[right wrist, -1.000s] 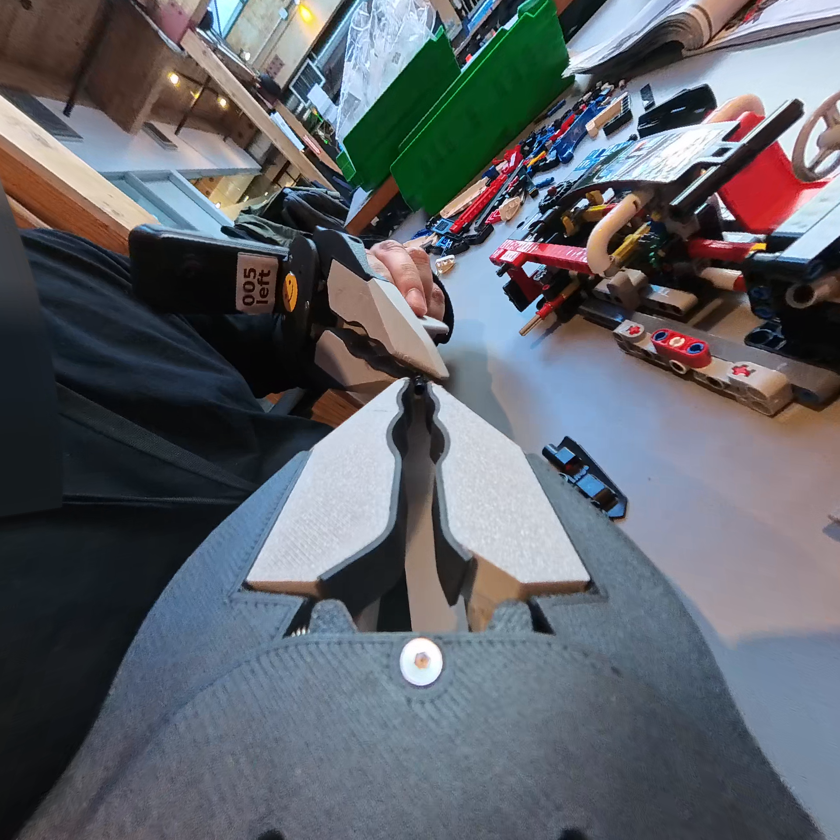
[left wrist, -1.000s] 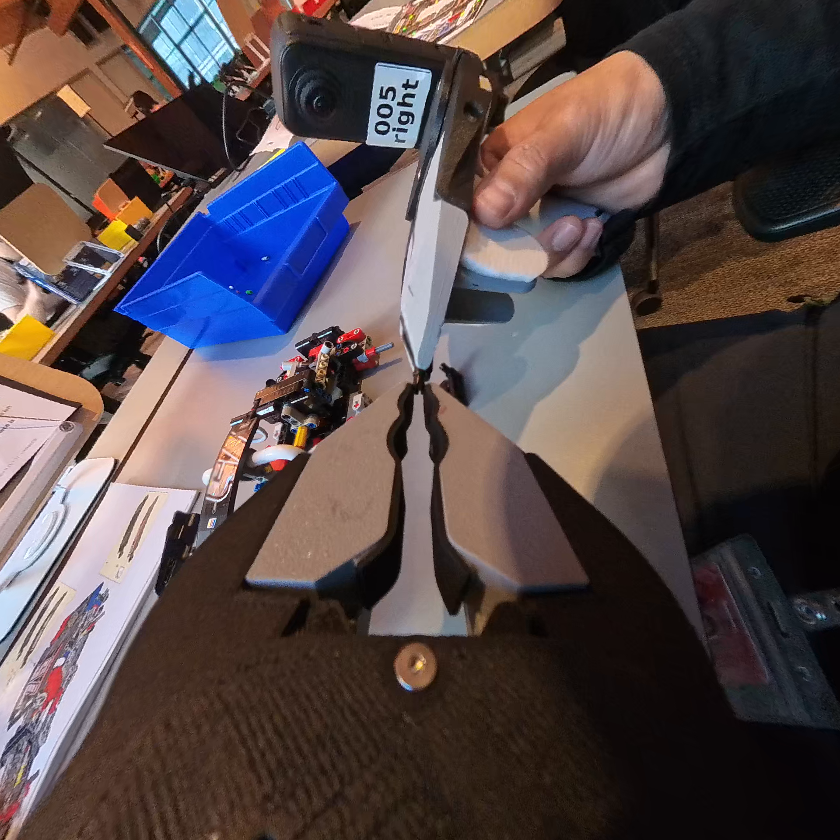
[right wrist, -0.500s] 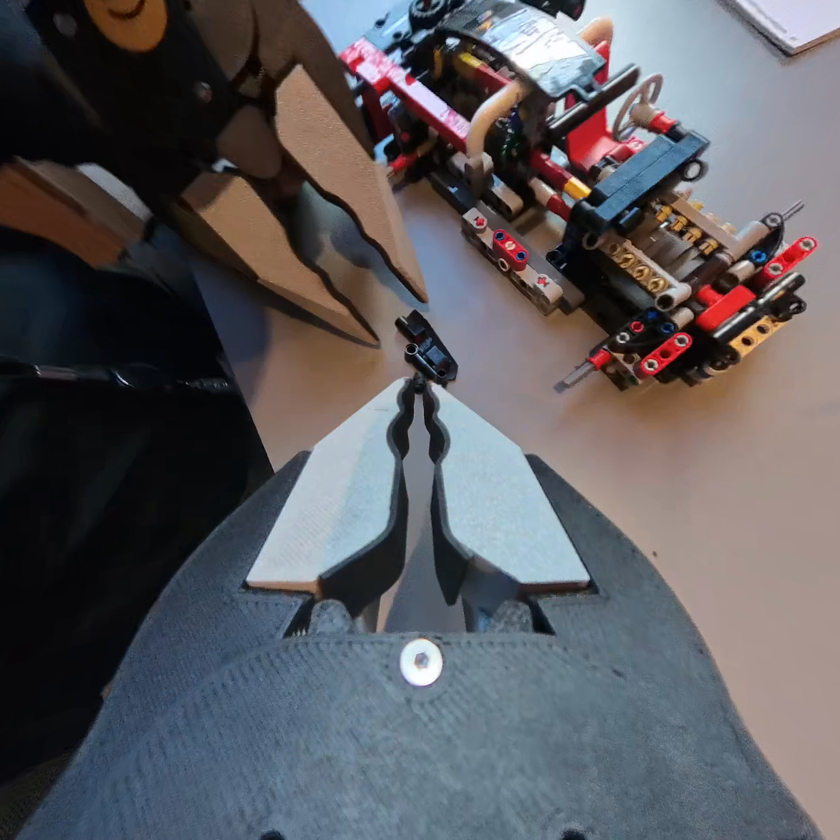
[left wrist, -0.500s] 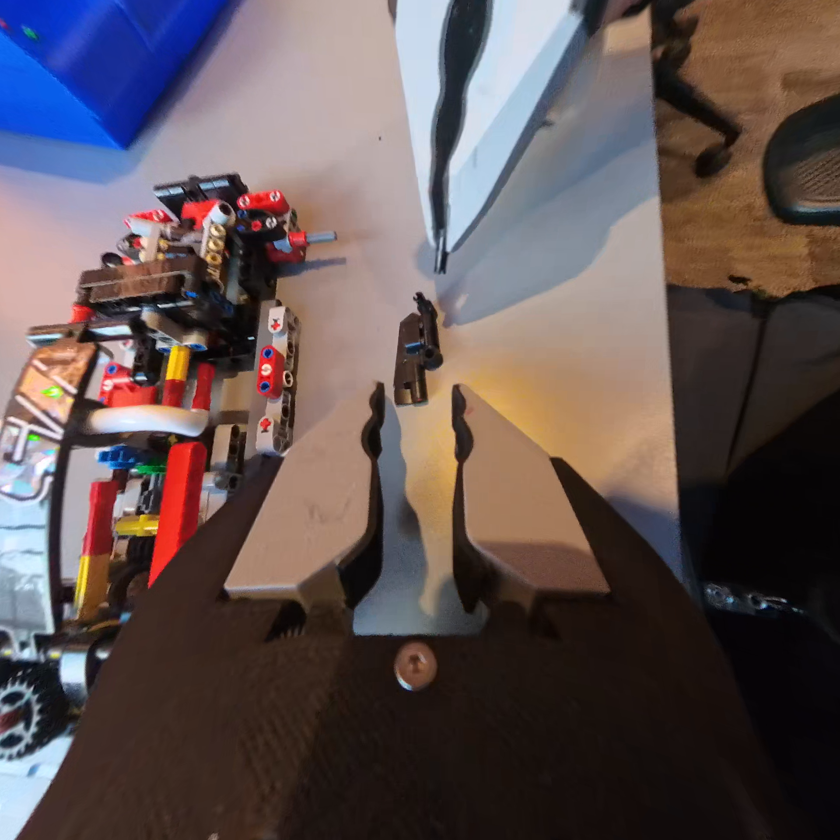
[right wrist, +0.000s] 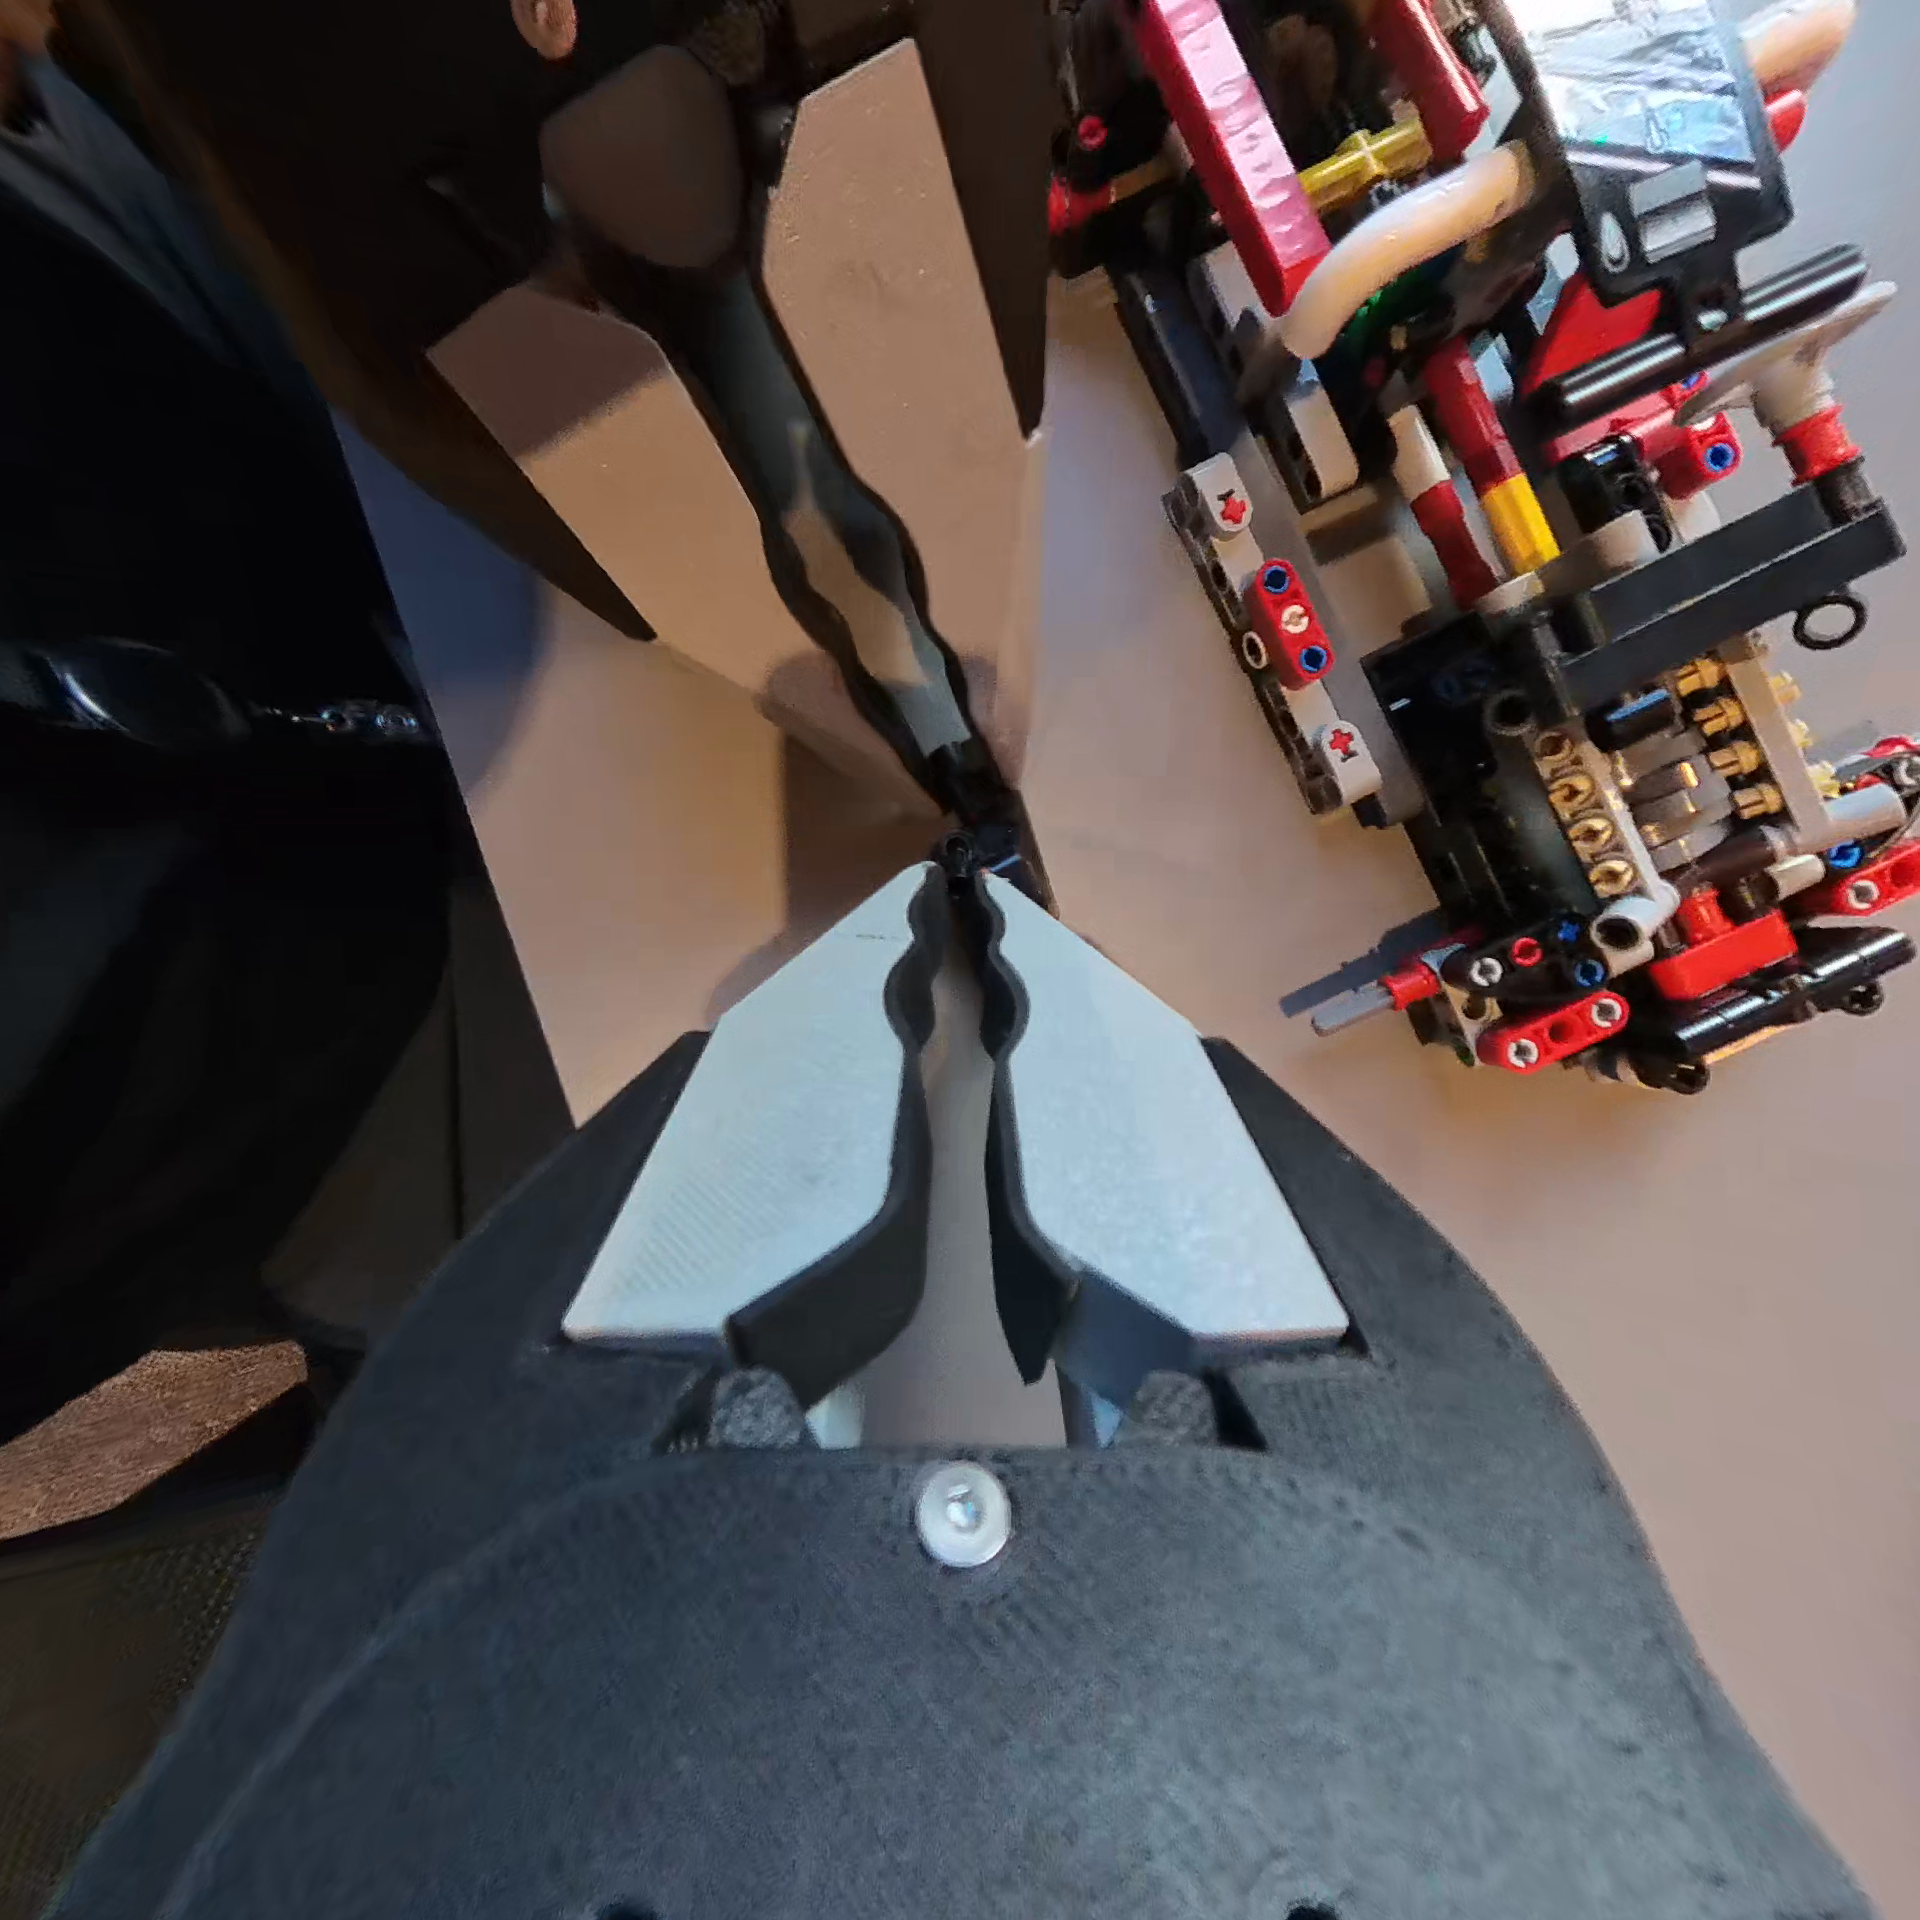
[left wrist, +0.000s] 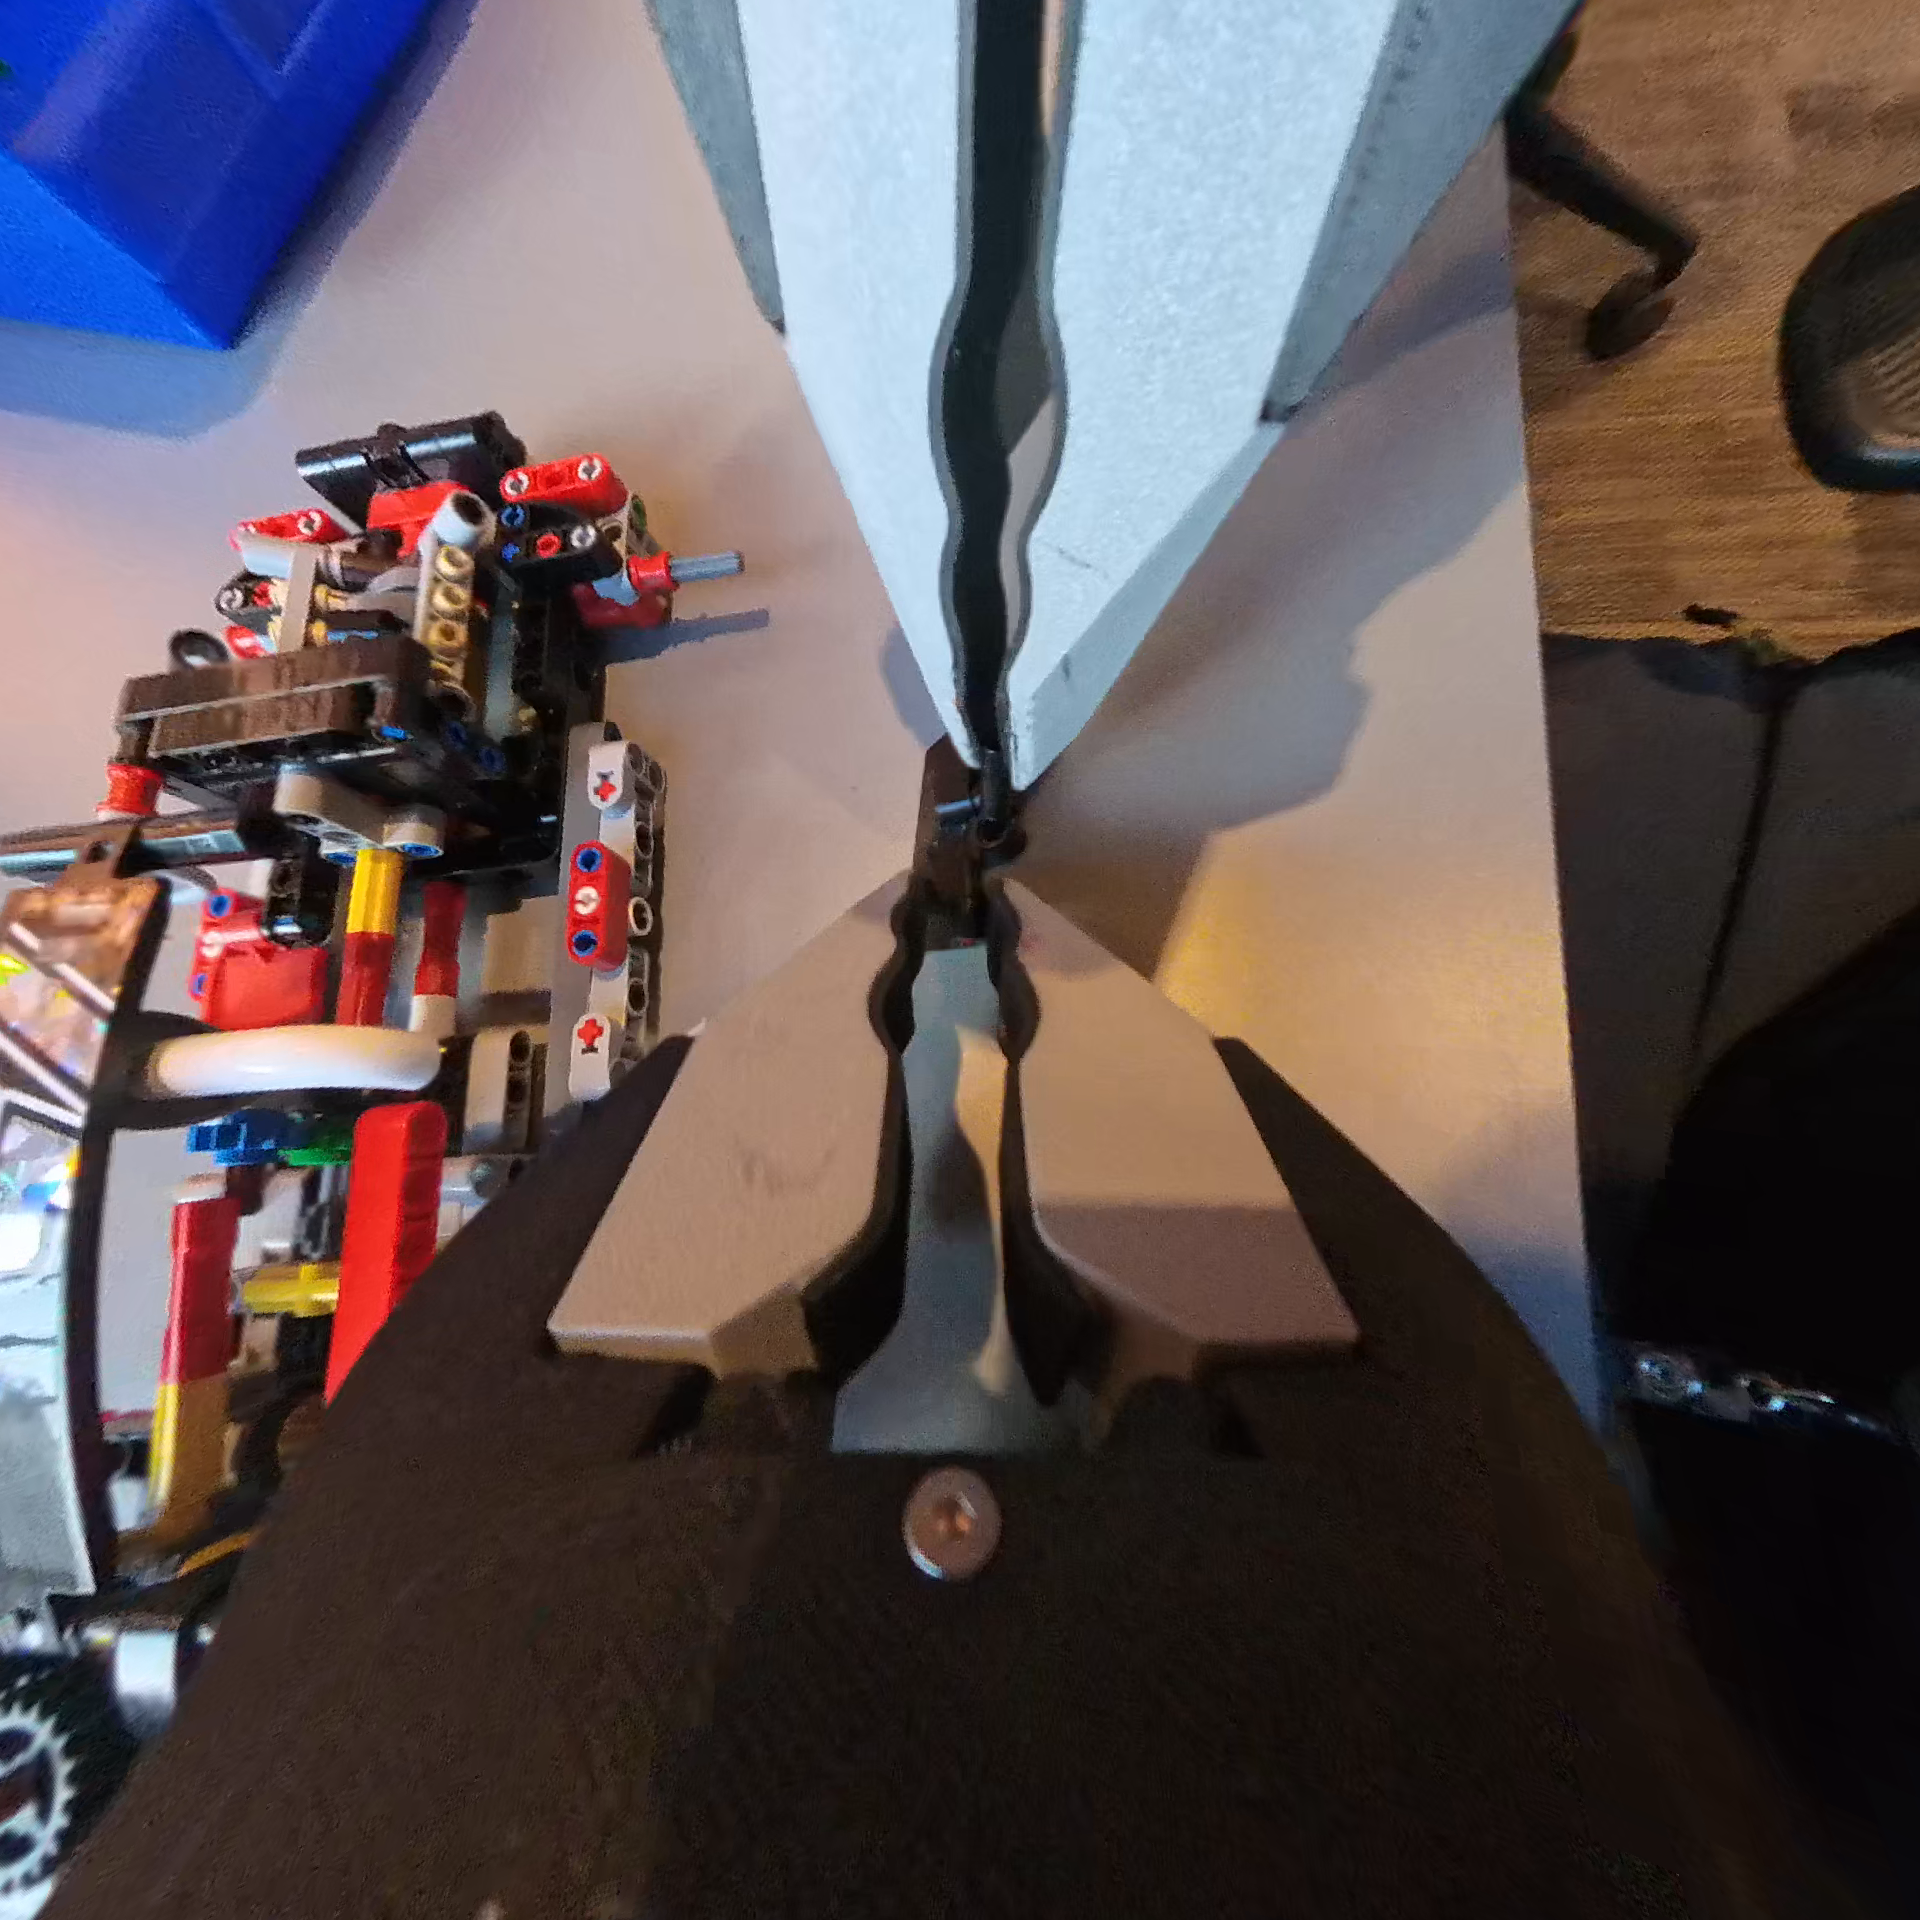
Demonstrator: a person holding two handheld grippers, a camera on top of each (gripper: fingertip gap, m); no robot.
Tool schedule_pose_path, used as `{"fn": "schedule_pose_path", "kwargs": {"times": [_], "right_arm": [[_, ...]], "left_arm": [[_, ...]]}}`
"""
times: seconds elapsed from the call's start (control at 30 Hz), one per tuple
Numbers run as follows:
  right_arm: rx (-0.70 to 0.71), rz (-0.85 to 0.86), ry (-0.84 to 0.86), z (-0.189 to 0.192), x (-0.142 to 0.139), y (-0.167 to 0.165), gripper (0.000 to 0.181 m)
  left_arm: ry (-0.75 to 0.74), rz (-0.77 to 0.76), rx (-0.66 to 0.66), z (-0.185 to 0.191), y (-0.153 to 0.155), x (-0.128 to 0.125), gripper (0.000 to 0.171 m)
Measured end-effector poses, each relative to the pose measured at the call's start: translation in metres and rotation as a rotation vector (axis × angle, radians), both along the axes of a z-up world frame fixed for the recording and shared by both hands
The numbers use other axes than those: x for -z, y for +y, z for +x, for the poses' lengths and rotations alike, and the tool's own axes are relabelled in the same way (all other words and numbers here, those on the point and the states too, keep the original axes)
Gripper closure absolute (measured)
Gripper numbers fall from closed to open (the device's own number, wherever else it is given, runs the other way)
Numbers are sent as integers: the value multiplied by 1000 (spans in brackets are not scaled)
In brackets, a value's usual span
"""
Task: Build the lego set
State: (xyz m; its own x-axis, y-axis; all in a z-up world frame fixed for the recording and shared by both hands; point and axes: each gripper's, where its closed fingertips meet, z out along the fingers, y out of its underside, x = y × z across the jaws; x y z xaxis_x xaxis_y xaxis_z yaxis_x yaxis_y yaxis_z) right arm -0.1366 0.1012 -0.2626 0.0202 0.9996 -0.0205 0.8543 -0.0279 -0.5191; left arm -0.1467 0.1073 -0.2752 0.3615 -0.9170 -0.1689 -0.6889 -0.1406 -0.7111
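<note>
My left gripper (left wrist: pixel 951 920) is shut on a small black lego piece (left wrist: pixel 948 852) just above the grey table (left wrist: pixel 1299 935). My right gripper (right wrist: pixel 961 894) is shut on a tiny black pin (right wrist: pixel 956 854). It points at the left gripper tip to tip, and the pin touches the end of the black piece (right wrist: pixel 971 784). In the left wrist view the right gripper (left wrist: pixel 987 764) comes down from the top. In the right wrist view the left gripper (right wrist: pixel 982 800) comes in from the upper left. The half-built lego car (left wrist: pixel 416 779) lies beside them and also shows in the right wrist view (right wrist: pixel 1558 623).
A blue bin (left wrist: pixel 156 156) stands on the table beyond the car. The table's edge (left wrist: pixel 1538 831) runs close on the right of the left wrist view, with floor and an office chair (left wrist: pixel 1860 343) past it. A dark-clothed person (right wrist: pixel 156 623) sits at the left of the right wrist view. Only a small space, under 4 cm, lies between the two pairs of fingers.
The left gripper opened, went down to the black piece on the table and shut on it. The right gripper came in with its pin until the two tips met.
</note>
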Motion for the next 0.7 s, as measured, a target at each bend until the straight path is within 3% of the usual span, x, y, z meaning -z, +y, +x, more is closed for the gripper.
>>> {"fn": "schedule_pose_path", "kwargs": {"times": [0.17,0.4,0.53,0.7], "right_arm": [[-22,60,-76,4,3,-2,181],[32,54,-70,10,3,0,181],[78,-14,6,12,-3,-6,181],[125,-185,203,4,-25,-19,181]], "left_arm": [[16,46,11,0,-4,-1,161],[-161,-226,92,4,-51,-14,153],[-124,-147,28,-10,-32,-13,149],[-151,-68,49,7,-26,-27,148]]}}
